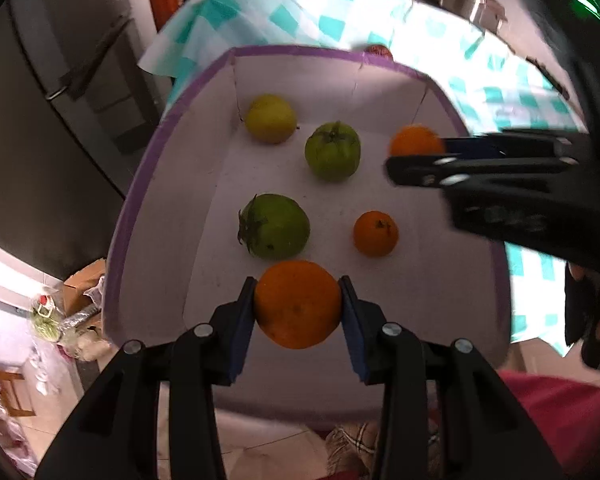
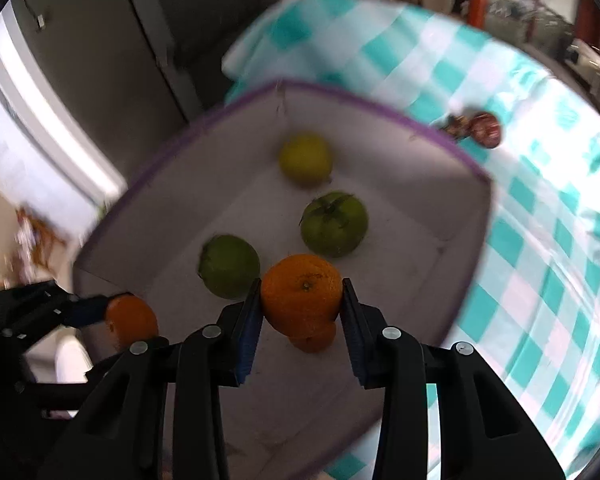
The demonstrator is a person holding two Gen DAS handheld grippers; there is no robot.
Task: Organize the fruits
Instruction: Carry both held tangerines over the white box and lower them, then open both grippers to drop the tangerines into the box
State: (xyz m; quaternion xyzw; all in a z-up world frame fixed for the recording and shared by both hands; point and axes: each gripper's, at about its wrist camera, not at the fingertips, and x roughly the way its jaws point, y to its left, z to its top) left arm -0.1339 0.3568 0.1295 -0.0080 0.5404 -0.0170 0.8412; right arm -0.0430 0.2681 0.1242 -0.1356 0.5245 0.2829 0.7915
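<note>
A white box with a purple rim (image 1: 300,53) (image 2: 340,96) stands on a teal-checked tablecloth. Inside lie a yellow fruit (image 1: 271,118) (image 2: 306,159), two green fruits (image 1: 332,151) (image 1: 275,227) (image 2: 335,224) (image 2: 229,266) and a small orange (image 1: 376,233) (image 2: 314,340). My left gripper (image 1: 299,304) is shut on an orange (image 1: 298,306) above the box's near side. My right gripper (image 2: 302,296) is shut on another orange (image 2: 302,292) (image 1: 415,141) over the box; it enters the left wrist view from the right.
A dark red fruit (image 2: 486,129) (image 1: 379,50) lies on the tablecloth (image 2: 540,240) beyond the box's far rim. A dark fridge (image 1: 52,100) stands left of the table. Bags and a cardboard box (image 1: 80,284) sit on the floor at lower left.
</note>
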